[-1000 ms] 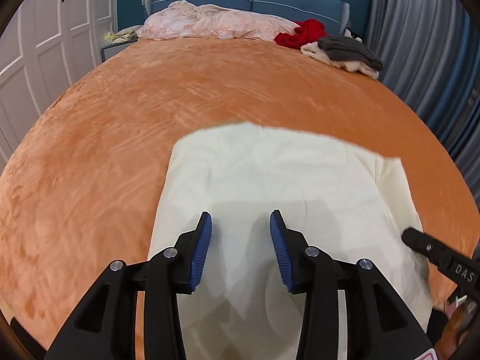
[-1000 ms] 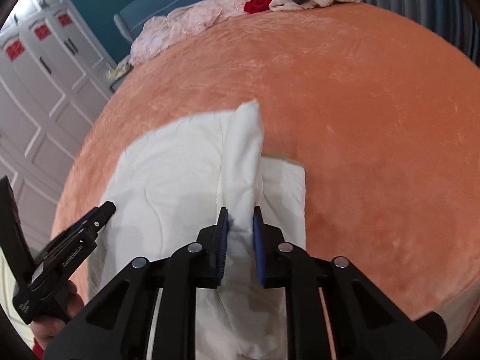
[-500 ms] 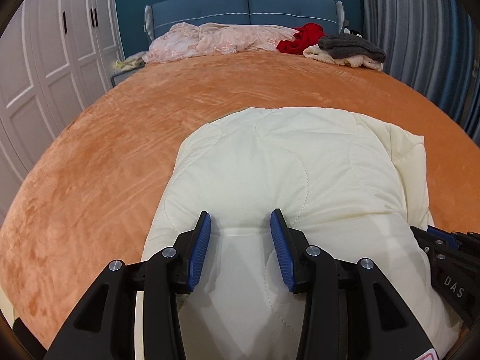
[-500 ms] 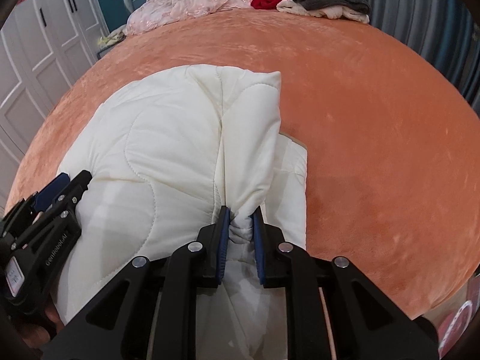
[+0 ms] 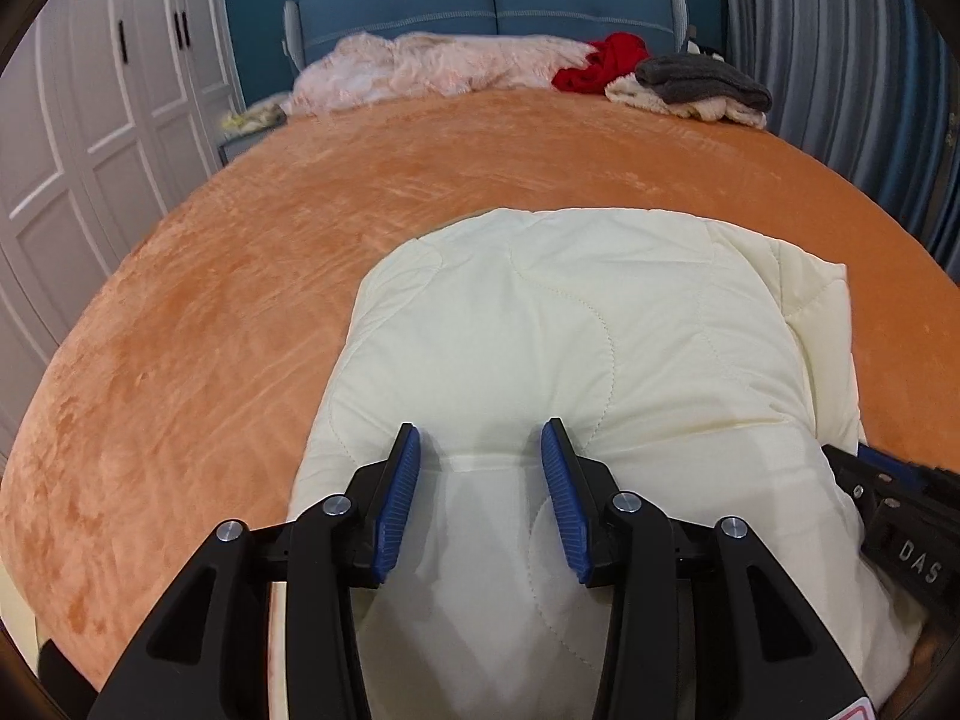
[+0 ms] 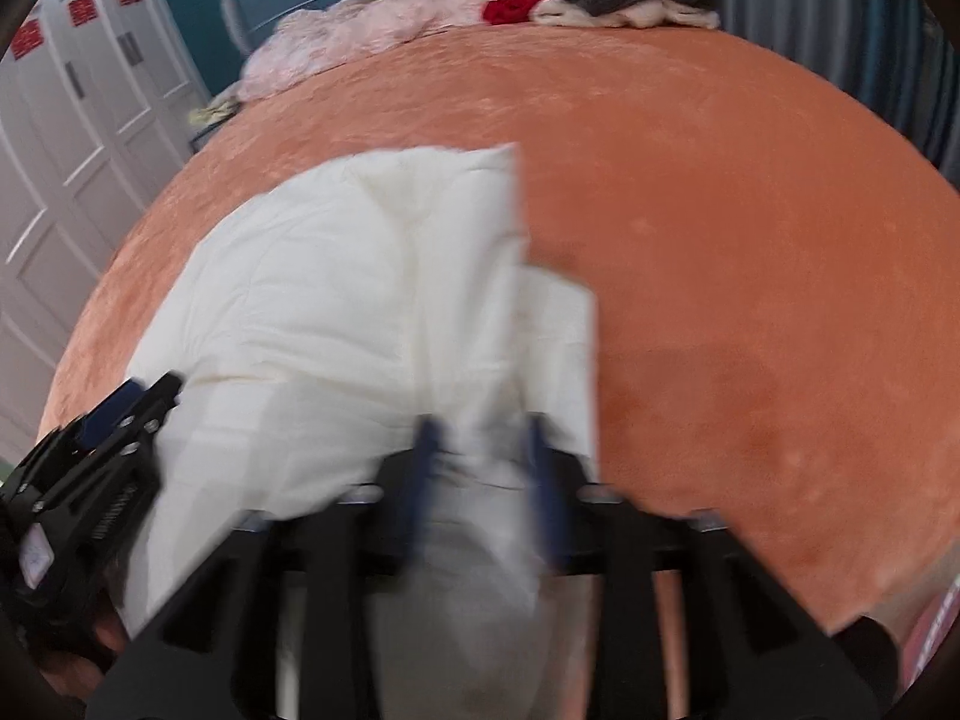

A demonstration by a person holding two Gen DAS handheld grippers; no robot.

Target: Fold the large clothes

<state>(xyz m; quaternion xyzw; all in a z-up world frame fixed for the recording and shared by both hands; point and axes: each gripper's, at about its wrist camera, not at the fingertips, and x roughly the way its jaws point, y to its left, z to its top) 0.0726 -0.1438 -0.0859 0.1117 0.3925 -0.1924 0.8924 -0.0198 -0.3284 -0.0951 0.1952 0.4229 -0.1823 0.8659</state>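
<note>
Both grippers, left gripper (image 5: 480,450) and right gripper (image 6: 480,444), are opening over the cream quilt (image 5: 570,330), its fabric between their unclamped jaws.

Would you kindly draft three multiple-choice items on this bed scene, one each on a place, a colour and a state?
1. Where does the red garment lie?
A. by the headboard
B. on the cream quilt
C. on the floor

2. What colour is the bedspread?
A. blue
B. orange
C. white

3. How does the cream quilt lie?
A. spread out flat in one layer
B. folded over itself
C. hanging off the wardrobe

Answers:
1. A, it sits at the bed's far end beside the grey garment.
2. B, orange plush surrounds the quilt.
3. B, layered edges show at its right side.
</note>
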